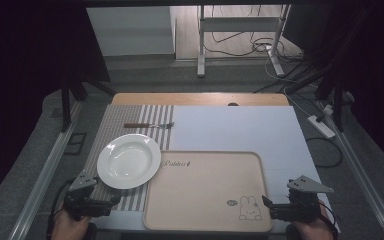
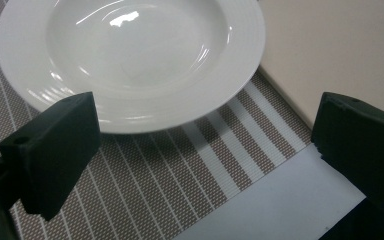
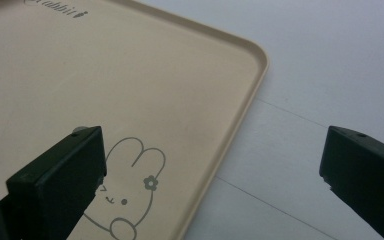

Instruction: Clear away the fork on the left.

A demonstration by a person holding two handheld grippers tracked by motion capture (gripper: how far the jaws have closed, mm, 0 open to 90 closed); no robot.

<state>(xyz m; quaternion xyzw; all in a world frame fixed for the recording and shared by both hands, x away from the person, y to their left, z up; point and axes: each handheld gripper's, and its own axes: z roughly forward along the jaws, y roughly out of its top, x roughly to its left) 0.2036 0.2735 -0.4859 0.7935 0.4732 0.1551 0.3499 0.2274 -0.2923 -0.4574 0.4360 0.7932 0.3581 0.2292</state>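
Tray (image 1: 205, 200), beige, rounded corners, lies flat at the near middle of the white table surface (image 1: 240, 132), long axis running left to right. Rabbit drawing (image 1: 250, 208) sits in its near right corner, upright as seen from the person's side; a line of script (image 1: 176, 163) in the far left corner. Nothing on the tray.

Striped placemat (image 1: 130, 122) left of the tray, long axis near to far. White deep plate (image 1: 129, 161) rests on it, its right rim just at the tray's left edge.

Left gripper (image 1: 111, 201) at the near left corner, just beside the plate's near rim, jaws spread wide, holding nothing. Right gripper (image 1: 266, 206) at the near right, just off the tray's right edge by the rabbit, jaws also wide apart and unloaded; in the right gripper view they straddle the tray's rim.

Fork (image 1: 149, 125) on the far part of the placemat, well beyond the plate, lying left to right, wooden handle left, tines right.
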